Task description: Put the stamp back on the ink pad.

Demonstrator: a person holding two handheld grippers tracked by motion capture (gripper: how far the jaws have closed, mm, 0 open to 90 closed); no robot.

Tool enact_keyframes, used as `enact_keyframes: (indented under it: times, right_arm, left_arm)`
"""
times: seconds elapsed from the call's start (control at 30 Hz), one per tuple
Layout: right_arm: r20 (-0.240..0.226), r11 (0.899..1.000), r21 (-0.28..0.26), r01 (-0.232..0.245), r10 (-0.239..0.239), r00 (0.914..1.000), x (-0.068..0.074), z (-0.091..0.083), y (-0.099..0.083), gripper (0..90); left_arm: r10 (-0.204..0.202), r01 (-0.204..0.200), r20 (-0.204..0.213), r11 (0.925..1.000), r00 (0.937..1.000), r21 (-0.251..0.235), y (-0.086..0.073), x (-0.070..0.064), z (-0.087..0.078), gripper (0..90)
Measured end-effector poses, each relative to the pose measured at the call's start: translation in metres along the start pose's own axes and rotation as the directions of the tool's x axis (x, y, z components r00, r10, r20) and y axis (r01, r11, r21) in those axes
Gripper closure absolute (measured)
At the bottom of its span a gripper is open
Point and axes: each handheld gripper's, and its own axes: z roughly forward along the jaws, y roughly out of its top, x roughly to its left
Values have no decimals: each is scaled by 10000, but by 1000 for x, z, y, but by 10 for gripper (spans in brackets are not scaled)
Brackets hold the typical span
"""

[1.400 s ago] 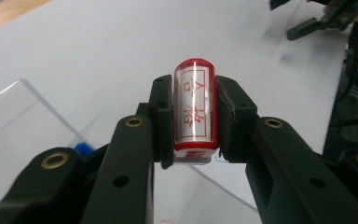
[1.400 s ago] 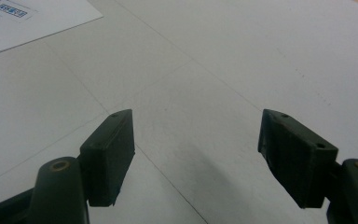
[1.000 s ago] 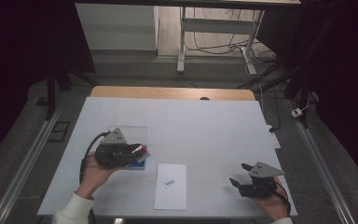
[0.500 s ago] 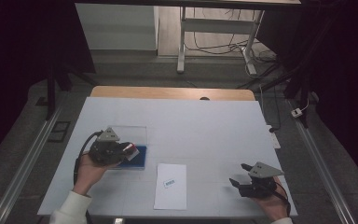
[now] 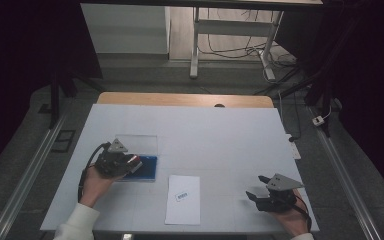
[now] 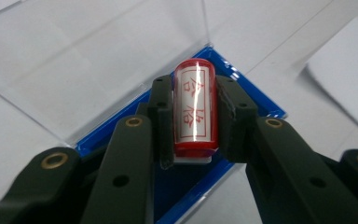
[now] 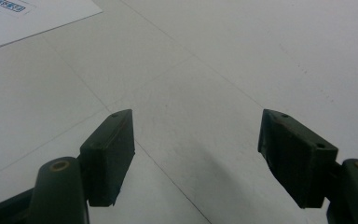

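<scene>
Left gripper (image 6: pixel 193 116), now farther left, red stamp (image 6: pixel 194 108) between jaws.

- A case (image 5: pixel 145 167) is set on the table (image 5: pixel 220 135) at the left, its lid (image 5: pixel 136 143) laid open behind it.
- A paper sheet (image 5: pixel 182 199) is laid just right of the case, nearer the front edge.

A white table (image 5: pixel 220 135) stands on grey floor (image 5: pixel 340 190); cables (image 5: pixel 230 50) lie beyond it.
</scene>
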Motion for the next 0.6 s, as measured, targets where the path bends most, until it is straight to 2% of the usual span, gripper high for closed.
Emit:
enact_keyframes:
  times: [0.2,0.33,0.47,0.6]
  right_arm:
    - [-22,10000,25,40,-40,10000,0,0,0,266]
    - [-14,10000,41,40,-40,10000,0,0,0,266]
    - [4,10000,-33,-12,12,10000,0,-1,0,266]
    - [40,9998,-165,-108,108,9999,-2,-4,1,266]
  left_arm:
    - [81,-78,-120,9996,9999,287,-3,-1,8,693]
    - [45,-43,-120,9999,9999,159,-4,-1,7,670]
    - [-195,194,-83,9997,9998,-177,-4,-2,2,485]
    - [-281,257,-302,9969,9992,-747,-9,-10,-11,318]
